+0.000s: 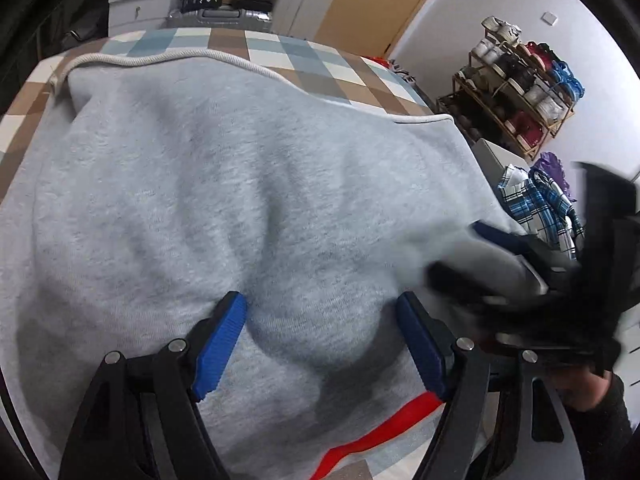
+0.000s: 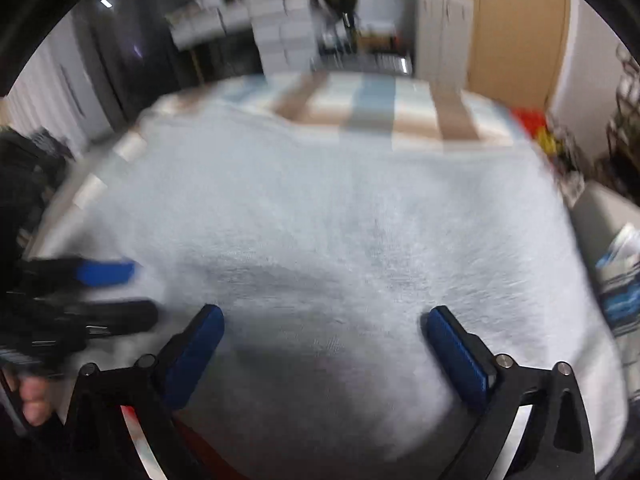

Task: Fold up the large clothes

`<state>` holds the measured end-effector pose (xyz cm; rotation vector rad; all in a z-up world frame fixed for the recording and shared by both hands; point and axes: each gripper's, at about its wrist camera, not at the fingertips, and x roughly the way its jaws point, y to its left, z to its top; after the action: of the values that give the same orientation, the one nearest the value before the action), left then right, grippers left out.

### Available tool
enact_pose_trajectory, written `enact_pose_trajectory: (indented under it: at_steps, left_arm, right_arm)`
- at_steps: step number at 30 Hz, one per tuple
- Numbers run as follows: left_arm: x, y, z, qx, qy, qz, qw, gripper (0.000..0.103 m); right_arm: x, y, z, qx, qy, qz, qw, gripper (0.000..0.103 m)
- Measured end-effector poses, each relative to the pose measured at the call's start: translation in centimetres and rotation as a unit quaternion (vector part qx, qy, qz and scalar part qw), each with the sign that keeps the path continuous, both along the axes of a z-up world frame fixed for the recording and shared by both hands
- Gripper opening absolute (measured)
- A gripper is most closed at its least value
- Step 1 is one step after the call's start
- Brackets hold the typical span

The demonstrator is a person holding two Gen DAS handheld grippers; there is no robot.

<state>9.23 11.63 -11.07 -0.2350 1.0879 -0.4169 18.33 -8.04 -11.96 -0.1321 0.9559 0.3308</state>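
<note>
Checked bedding [image 1: 280, 46] in brown, blue and white covers the bed where a grey sweatshirt [image 1: 224, 184] lies spread out, filling most of both views. Its fleece is rumpled into soft ridges, and a pale cord [image 1: 168, 58] runs along its far edge. A red strip [image 1: 380, 430] shows at the near edge of the cloth, under the left gripper.

Left gripper [image 1: 322, 344] hangs over the near part of the sweatshirt with its blue pads [image 1: 220, 350] spread apart; grey cloth bulges up between them, but the pads do not press on it. Right gripper [image 2: 324, 354] is also released, its jaws standing wide over the cloth with nothing pinched between them. Each tool appears in the other's view as a dark blur at the side. Fingers [image 2: 34, 404] of the person's hand show at the lower left of the right wrist view.

Beside the bed on the right sits a plaid shirt [image 1: 536, 208] heaped on a grey box [image 1: 494, 158], and behind it a wooden shoe rack [image 1: 516, 92] stands against the wall. Beyond the bed are white drawers [image 1: 134, 0] and a silver suitcase [image 1: 224, 18]. The right wrist view is blurred.
</note>
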Motion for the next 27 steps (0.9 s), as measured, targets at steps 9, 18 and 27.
enact_pose_trajectory:
  at_steps: [9,18,27]
  left_arm:
    - [-0.5,6.4,3.3,-0.005,-0.034,0.064,0.9974,0.074]
    - [-0.3,7.1,-0.2,0.02,-0.018,0.058,0.9979,0.072]
    - [-1.9,9.3,2.1,0.099,-0.097,0.121,0.9829,0.072]
  right_arm:
    - [2.4,-0.4,3.4,0.033,0.064,-0.003,0.997,0.095]
    - [7.2,3.2,-1.4,-0.091,0.137,0.001,0.986,0.103]
    - [10.2,7.0,5.2,0.045,0.09,0.034,0.994,0.096]
